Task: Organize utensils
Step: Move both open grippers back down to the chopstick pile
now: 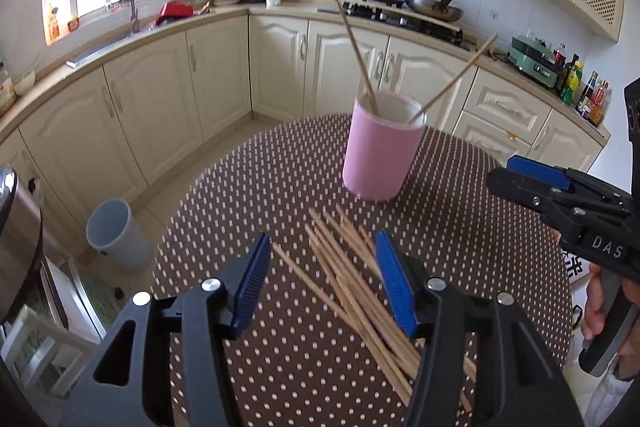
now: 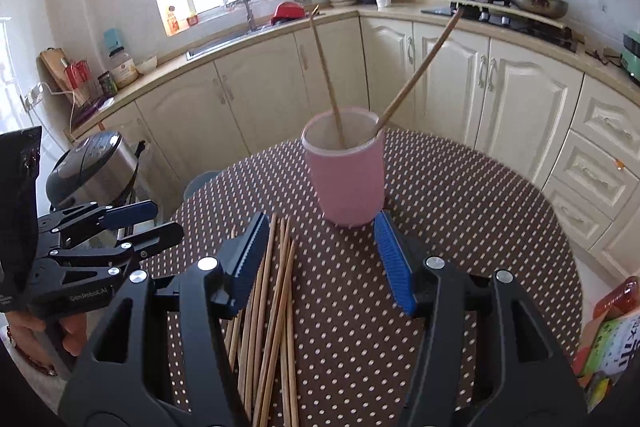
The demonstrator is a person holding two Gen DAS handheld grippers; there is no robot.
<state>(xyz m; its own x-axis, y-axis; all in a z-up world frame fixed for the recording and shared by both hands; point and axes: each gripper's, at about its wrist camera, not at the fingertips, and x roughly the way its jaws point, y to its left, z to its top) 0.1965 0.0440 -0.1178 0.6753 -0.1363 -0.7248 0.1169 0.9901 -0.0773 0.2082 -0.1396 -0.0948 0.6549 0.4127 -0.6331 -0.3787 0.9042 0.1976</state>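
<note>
A pink cup (image 1: pixel 380 151) stands on the brown polka-dot table (image 1: pixel 248 187) with two wooden chopsticks (image 1: pixel 358 55) leaning in it. A loose pile of several chopsticks (image 1: pixel 352 279) lies on the table in front of the cup. My left gripper (image 1: pixel 322 283) is open and empty, hovering over the pile. The right gripper (image 1: pixel 532 183) shows at the right edge of this view. In the right wrist view the cup (image 2: pixel 346 179) stands ahead, the pile (image 2: pixel 272 307) lies under the left finger, and my right gripper (image 2: pixel 320 267) is open and empty. The left gripper (image 2: pixel 152 219) shows at the left.
A grey bin (image 1: pixel 116 231) stands on the floor left of the table. A rice cooker (image 2: pixel 92 167) sits at the left. A colourful packet (image 2: pixel 608 335) lies at the table's right edge. Kitchen cabinets and the counter run behind.
</note>
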